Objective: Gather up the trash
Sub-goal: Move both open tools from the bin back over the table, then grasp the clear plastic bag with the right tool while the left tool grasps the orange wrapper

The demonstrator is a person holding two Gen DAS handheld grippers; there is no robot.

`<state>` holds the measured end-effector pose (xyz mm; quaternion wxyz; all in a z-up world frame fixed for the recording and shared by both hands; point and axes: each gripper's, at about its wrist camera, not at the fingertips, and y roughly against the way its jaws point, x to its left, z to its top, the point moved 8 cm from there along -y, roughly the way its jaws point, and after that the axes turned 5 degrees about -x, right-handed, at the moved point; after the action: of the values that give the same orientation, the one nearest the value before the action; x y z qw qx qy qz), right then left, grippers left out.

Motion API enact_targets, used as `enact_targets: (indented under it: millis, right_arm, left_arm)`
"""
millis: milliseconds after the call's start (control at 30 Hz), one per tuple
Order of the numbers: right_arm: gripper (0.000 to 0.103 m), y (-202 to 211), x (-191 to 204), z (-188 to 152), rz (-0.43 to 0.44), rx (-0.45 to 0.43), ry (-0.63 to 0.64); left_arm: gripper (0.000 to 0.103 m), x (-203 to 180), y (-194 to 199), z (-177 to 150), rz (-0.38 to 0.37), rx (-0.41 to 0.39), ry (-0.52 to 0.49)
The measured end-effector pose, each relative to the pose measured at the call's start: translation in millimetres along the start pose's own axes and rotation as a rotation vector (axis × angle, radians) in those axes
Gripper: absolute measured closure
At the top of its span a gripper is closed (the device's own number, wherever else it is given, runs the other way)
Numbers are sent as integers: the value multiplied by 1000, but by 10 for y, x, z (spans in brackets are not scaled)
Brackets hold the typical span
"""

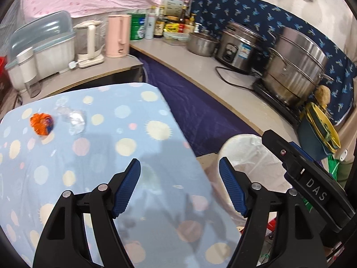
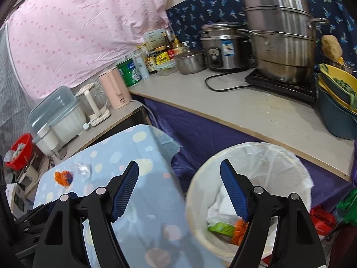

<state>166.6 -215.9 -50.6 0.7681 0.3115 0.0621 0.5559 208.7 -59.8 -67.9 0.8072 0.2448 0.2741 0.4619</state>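
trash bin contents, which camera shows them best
The right wrist view. It looks down into the lined trash bin, showing a green wrapper and an orange wrapper at the bottom. The left wrist view shows only part of the bin's rim and liner, partly behind the right gripper; nothing inside is visible.

Even, fairly bright indoor light; strong fisheye bending in both views.

Soft grey shadows of the grippers fall on the dotted blue tabletop (image 1: 116, 134) just ahead of the jaws, so the light comes from above and behind. The steel steamer pot (image 1: 296, 67) carries pale glare streaks. Beyond the pot, the counter edge curves and black vignette closes the corners. In the right wrist view, the green and orange wrappers in the lined bin (image 2: 279, 156) smear with motion blur.
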Motion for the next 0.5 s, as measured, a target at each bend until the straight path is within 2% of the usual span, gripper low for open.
enact_targets:
  millis: [167,400,500]
  right_arm:
    - [28,-152,466,-88,31,25,46]
    - [26,-500,1102,-266,96,84,94]
    - [26,-701,1373,-351,128,114,106]
  left_arm:
    - [26,595,84,44,71,-16,66]
    - [25,1539,145,51,191,-23,168]
    - [21,1939,140,76,249,-26,208]
